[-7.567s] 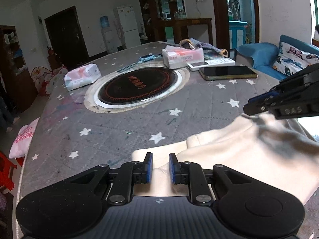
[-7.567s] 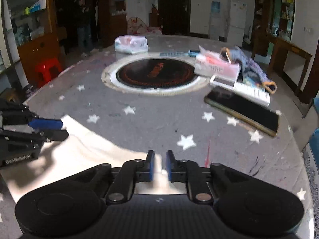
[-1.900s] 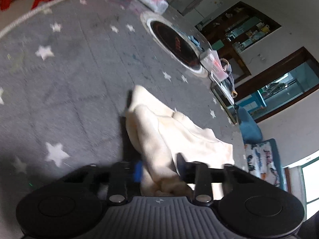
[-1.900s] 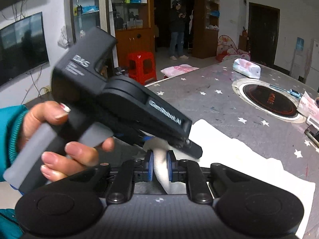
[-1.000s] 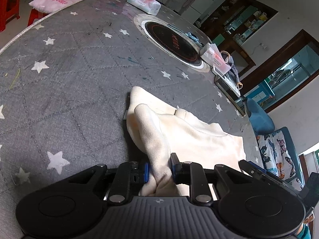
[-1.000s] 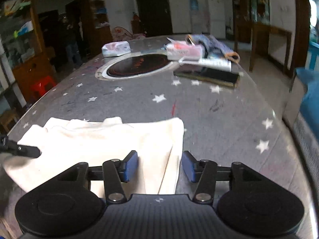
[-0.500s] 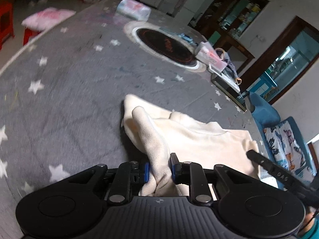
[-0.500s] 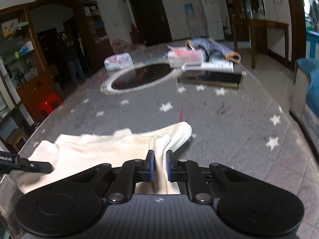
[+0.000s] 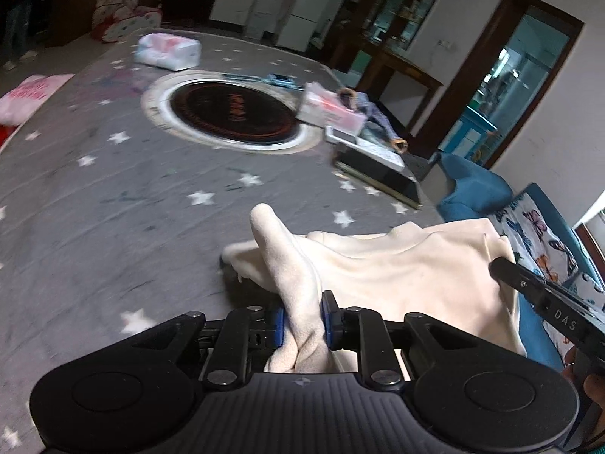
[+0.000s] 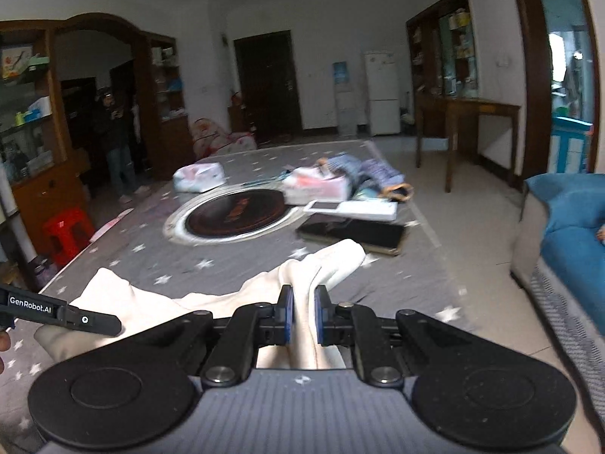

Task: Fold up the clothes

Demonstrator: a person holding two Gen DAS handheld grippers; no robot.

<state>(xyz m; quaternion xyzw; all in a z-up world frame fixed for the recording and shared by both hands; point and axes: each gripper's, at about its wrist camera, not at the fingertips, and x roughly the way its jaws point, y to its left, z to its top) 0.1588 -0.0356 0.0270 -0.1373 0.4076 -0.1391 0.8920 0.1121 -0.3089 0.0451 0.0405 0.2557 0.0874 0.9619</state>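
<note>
Cream garment (image 9: pixel 397 272); grey tablecloth (image 9: pixel 94 196) w/ white stars; blue sofa (image 10: pixel 571 219).

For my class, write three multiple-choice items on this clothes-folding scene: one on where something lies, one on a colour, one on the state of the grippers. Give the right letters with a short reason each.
1. Where does the large dark flat tablet lie?
A. On the round black hotplate
B. On the grey star-patterned table, at its edge beyond the garment
C. On the blue sofa

2. What colour is the soft garment being folded?
A. Cream
B. Red
C. Navy

3. How do the two grippers stand?
A. Both open above the cloth
B. Only the left one is shut
C. Each is shut on a bunch of the garment

Answers:
1 B: the tablet rests on the table, clear of the hotplate.
2 A: the garment is cream throughout.
3 C: the left gripper and right gripper both pinch cloth between their blue pads.
</note>
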